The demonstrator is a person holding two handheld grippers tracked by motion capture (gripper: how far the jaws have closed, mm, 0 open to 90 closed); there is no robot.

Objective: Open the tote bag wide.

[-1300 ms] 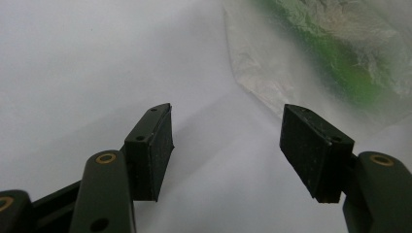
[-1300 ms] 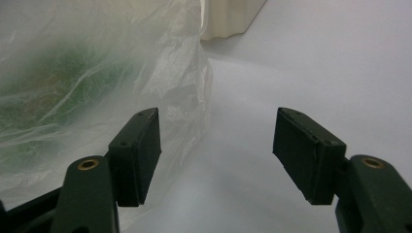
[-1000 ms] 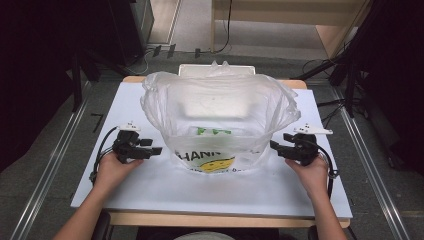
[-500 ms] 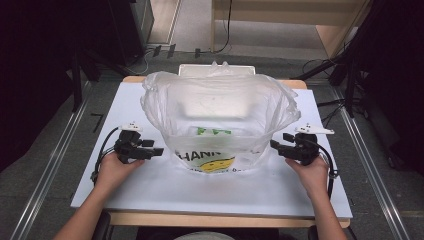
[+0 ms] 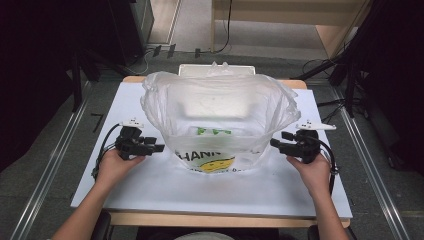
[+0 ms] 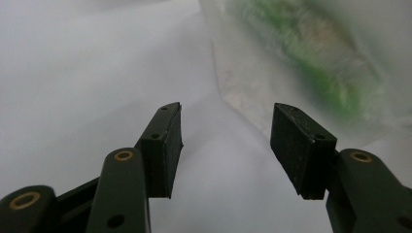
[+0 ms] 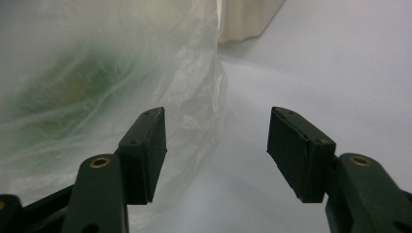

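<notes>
In the high view, a translucent plastic bag (image 5: 216, 117) is seen standing open in the middle of a white table (image 5: 150, 187), with green and yellow print low on its near face. A pale box (image 5: 192, 69) is partly seen behind the bag at the far edge. The left gripper (image 5: 159, 148) is held just beside the bag's lower left corner, and the right gripper (image 5: 273, 143) just beside its lower right corner; both point inward toward the bag and lie low and roughly level over the table. Each is gripped from behind by a hand, the forearms entering from the bottom. Bare table is left on the outer side of each gripper and along the near edge.

In the left gripper view, the left gripper (image 6: 226, 141) is shown with its jaws well apart, having just been closing a little, and nothing is held between them; only white tabletop is seen in the gap. The bag's (image 6: 272, 63) crinkled edge is seen ahead, near the right jaw's tip; contact cannot be told.

In the right gripper view, the right gripper (image 7: 216, 143) is likewise shown wide open after a slight closing. The bag's (image 7: 97, 82) loose film is seen behind the left jaw and reaches partly into the gap, but it is not pinched. Open table lies to the right.
</notes>
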